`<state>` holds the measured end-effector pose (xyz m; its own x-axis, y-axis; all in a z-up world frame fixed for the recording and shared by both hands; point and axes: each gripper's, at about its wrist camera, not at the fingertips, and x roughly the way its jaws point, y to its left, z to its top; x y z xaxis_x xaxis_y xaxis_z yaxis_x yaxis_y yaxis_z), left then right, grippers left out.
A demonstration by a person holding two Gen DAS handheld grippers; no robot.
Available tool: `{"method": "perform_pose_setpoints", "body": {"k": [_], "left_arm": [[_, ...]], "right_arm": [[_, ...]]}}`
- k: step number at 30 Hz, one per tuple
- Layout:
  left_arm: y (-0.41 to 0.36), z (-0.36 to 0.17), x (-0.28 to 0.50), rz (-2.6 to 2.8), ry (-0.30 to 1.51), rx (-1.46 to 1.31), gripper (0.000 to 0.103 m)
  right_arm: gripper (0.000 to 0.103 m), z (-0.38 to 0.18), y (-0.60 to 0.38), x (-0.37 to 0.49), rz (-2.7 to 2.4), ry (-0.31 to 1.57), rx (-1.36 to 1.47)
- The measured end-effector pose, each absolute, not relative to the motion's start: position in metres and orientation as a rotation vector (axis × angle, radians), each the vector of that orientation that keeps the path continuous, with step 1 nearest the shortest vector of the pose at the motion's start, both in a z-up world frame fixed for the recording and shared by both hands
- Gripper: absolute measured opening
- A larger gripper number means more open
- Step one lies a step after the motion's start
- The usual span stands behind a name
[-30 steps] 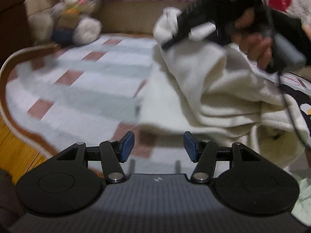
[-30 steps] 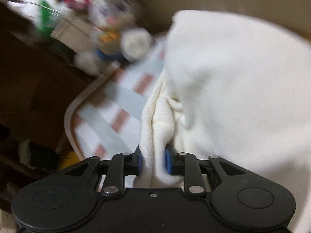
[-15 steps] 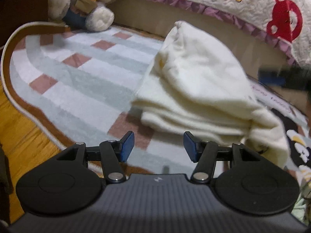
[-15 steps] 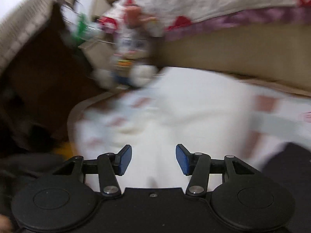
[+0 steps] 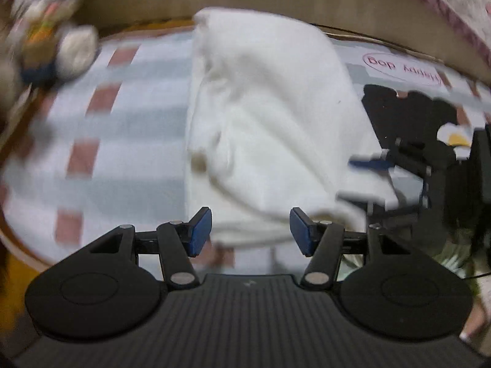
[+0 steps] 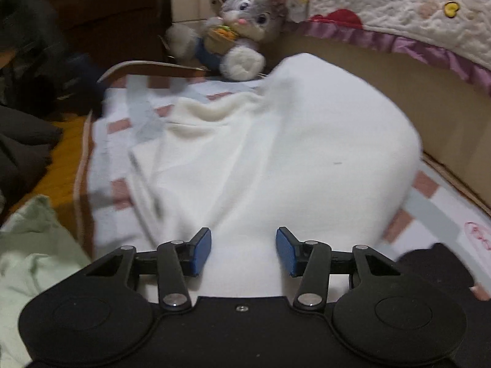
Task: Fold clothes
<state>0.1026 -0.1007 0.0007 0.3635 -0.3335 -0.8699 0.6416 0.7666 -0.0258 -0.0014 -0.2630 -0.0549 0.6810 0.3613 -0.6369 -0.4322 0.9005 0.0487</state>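
Cream fleece garment (image 6: pixel 288 153) lay bunched on the striped rug (image 5: pixel 129 141), long axis running straight ahead of both grippers; left gripper (image 5: pixel 250 230) and right gripper (image 6: pixel 244 251) had jaws wide, empty, right one nearer.

Warm, dim indoor light in both views, no hard shadows anywhere. Left wrist view is smeared by motion: the stuffed rabbit (image 5: pixel 46 27) at far left is a blur, the checked rug (image 5: pixel 101 141) streaks, and the white garment (image 5: pixel 270 116) blows out to near featureless. The left tool (image 5: pixel 250 230) stays crisp. Right wrist view is sharper far off, the rabbit (image 6: pixel 236 30) readable, but the garment (image 6: pixel 291 159) smears near. Fisheye bends the bed frame (image 6: pixel 399 70); corners go dark.
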Motion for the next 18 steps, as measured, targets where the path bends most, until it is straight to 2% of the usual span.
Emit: {"method": "perform_pose_setpoints", "body": {"k": [2,9,13,14,18], "left_arm": [[-0.119,0.009,0.117,-0.679,1.037,0.417,0.054],[-0.175,-0.011,0.172,-0.751,0.831,0.294,0.054],[-0.187,-0.041,0.217,-0.661,0.865,0.280,0.056],[-0.189,-0.049,0.227,-0.642,0.882,0.273,0.056],[-0.182,-0.075,0.254,-0.612,0.978,0.240,0.057]], "right_arm": [[0.054,-0.056,-0.257,-0.004,0.489,0.681,-0.135],[0.054,-0.061,-0.267,-0.002,0.562,0.676,-0.065],[0.054,-0.063,-0.268,0.001,0.644,0.683,-0.034],[0.058,-0.063,-0.267,0.001,0.685,0.693,-0.015],[0.060,-0.062,-0.247,-0.009,0.765,0.673,-0.136]]}}
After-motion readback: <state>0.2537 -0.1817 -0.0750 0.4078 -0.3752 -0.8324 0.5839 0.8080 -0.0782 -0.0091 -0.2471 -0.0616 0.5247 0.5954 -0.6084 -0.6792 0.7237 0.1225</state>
